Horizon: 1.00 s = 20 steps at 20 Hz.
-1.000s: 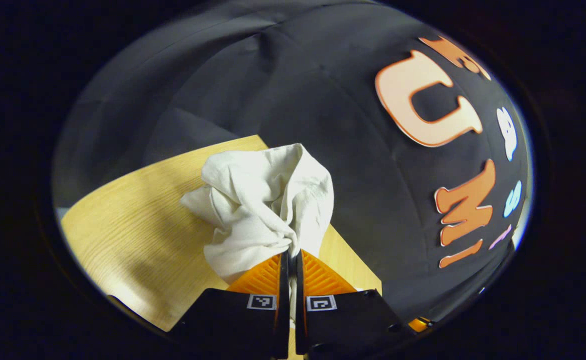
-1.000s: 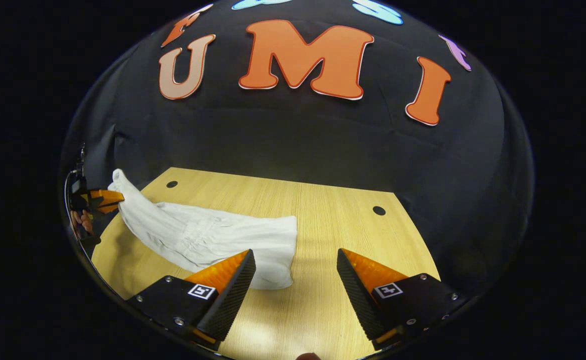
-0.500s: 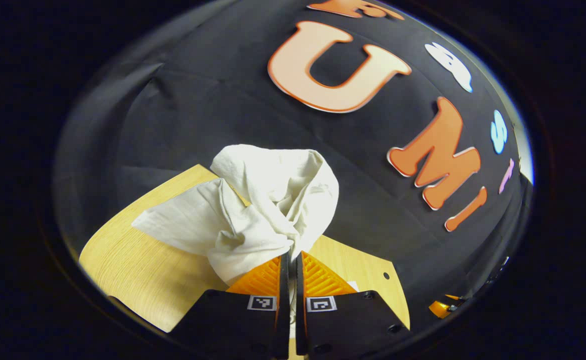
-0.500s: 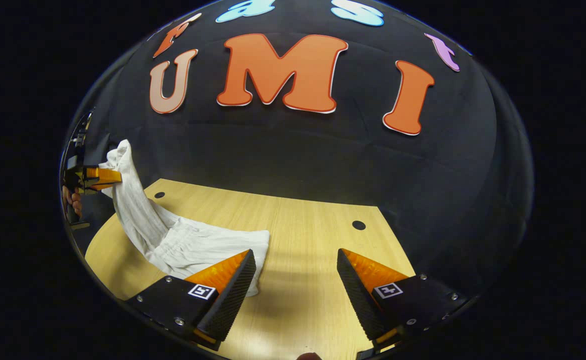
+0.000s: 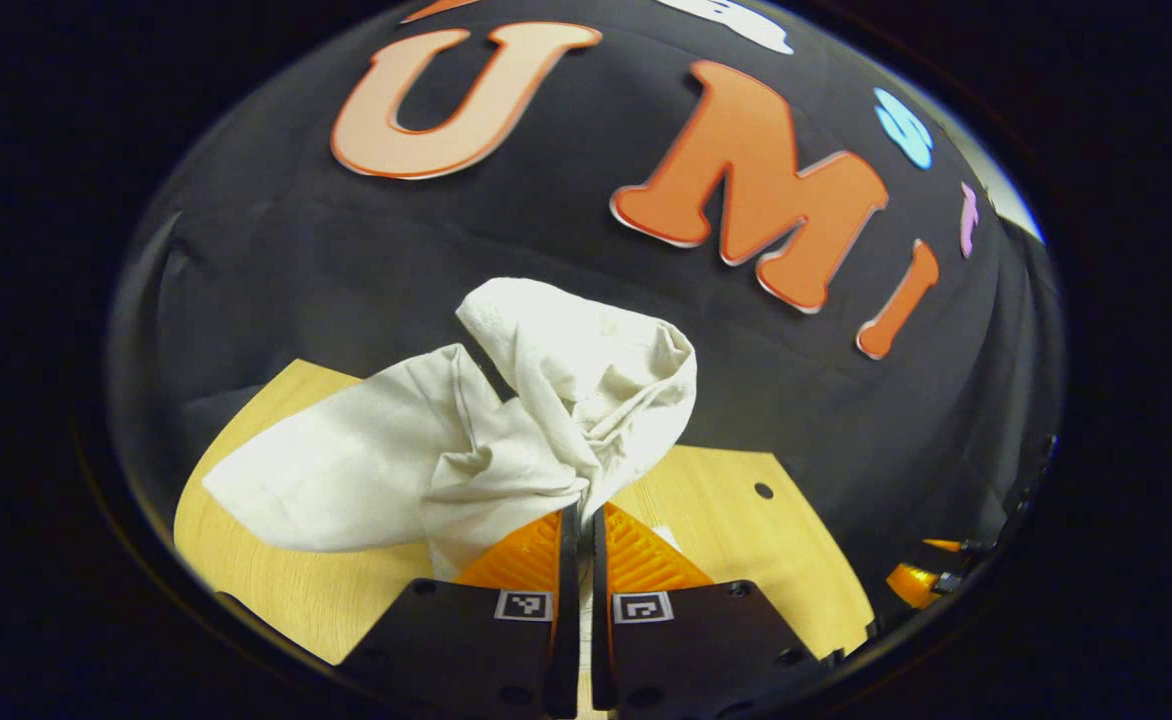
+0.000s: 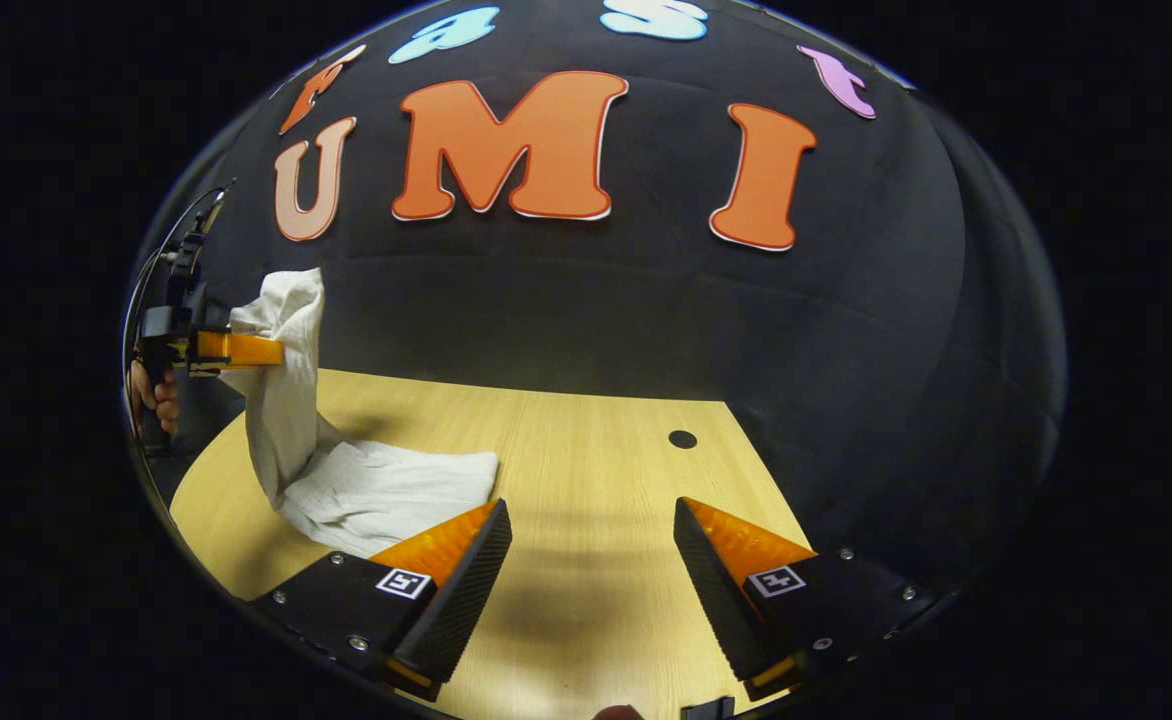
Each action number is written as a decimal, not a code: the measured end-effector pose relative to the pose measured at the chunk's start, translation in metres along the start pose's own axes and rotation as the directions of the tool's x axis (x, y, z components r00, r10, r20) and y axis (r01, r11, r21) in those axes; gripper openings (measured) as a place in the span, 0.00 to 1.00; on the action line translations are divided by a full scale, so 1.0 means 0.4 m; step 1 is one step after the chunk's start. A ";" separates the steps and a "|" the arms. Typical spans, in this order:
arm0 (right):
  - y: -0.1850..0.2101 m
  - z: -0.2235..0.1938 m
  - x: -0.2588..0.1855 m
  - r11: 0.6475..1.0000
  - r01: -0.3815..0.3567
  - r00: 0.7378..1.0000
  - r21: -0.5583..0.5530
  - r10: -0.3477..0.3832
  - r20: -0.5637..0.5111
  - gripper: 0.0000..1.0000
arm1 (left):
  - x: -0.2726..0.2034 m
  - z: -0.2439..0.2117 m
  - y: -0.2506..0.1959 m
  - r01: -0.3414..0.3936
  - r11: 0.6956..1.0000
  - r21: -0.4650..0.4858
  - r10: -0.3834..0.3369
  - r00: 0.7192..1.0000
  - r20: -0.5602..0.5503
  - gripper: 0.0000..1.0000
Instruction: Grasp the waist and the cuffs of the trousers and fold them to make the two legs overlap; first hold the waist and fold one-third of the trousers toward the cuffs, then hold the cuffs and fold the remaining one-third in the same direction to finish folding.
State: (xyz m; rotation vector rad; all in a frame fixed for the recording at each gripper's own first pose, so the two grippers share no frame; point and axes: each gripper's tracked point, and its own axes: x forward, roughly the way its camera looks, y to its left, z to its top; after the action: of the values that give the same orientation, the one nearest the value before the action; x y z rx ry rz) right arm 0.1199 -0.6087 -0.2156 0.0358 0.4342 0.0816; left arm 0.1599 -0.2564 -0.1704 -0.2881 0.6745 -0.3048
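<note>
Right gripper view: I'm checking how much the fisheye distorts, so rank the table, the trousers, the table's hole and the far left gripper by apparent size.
1. Table
2. Trousers, partly lifted
3. Left gripper, small because it is far off at the view's edge
4. Hole

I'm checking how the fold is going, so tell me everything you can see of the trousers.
The trousers are off-white, of thin, wrinkled woven cloth. One end is bunched and pinched in the shut left gripper, which holds it above the wooden table; which end it is cannot be told. From there the cloth hangs steeply down, and the rest lies flat on the table's left part in the right gripper view. The open right gripper is beside them, not touching.
</note>
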 end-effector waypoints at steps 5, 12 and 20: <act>-0.082 -0.053 -0.009 0.999 0.022 1.000 0.041 -0.021 -0.023 0.99 | 0.117 -0.134 -0.126 0.036 0.970 0.242 -0.001 0.990 -0.141 0.09; -0.166 -0.123 -0.016 0.994 0.051 0.997 0.100 -0.045 -0.056 0.99 | 0.208 -0.195 -0.229 0.186 0.837 0.515 -0.025 0.952 -0.304 0.23; -0.218 -0.161 -0.011 0.984 0.084 0.995 0.154 -0.074 -0.068 0.99 | 0.204 -0.180 -0.223 0.181 0.798 0.575 0.017 0.947 -0.322 0.67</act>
State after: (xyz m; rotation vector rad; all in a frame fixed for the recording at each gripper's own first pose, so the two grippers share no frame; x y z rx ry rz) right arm 0.0948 -0.6948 -0.2767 0.1715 0.5027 -0.0301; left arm 0.1574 -0.3798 -0.2383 0.3547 0.8415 -0.6426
